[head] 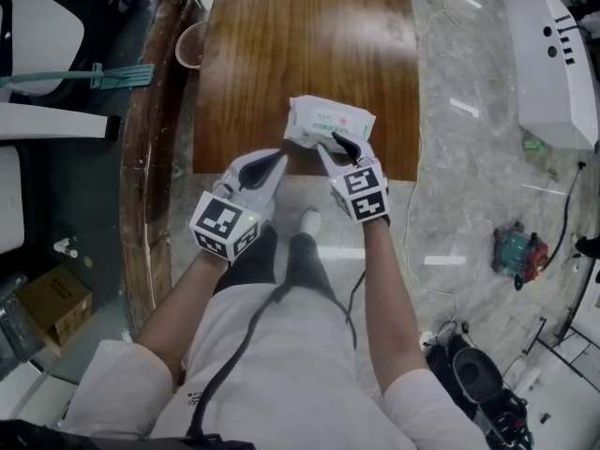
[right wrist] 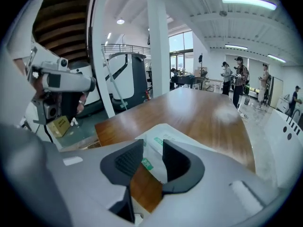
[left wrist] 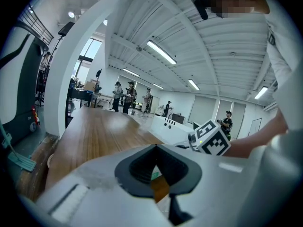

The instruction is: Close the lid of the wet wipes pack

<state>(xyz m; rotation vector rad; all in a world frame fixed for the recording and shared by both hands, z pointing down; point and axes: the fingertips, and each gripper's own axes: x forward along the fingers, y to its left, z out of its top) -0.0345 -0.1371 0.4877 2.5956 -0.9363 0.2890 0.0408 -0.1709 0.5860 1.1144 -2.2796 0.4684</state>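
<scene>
A white wet wipes pack (head: 328, 122) with green print lies at the near edge of the wooden table (head: 300, 36). From here I cannot tell how its lid stands. My right gripper (head: 339, 144) hovers over the pack's near right edge. In the right gripper view, the right gripper (right wrist: 152, 157) shows a gap between its pads, with the pack (right wrist: 163, 138) just beyond and nothing pinched. My left gripper (head: 275, 158) is at the table's near edge, left of the pack and apart from it. In the left gripper view, the left gripper's (left wrist: 155, 148) tips meet and hold nothing.
A round basket (head: 190, 45) stands on the floor by the table's left side, with a teal broom (head: 112, 78) further left. A cardboard box (head: 54, 300) lies lower left. A white machine (head: 553, 64) and a teal tool (head: 517, 251) are on the right floor. People stand far off.
</scene>
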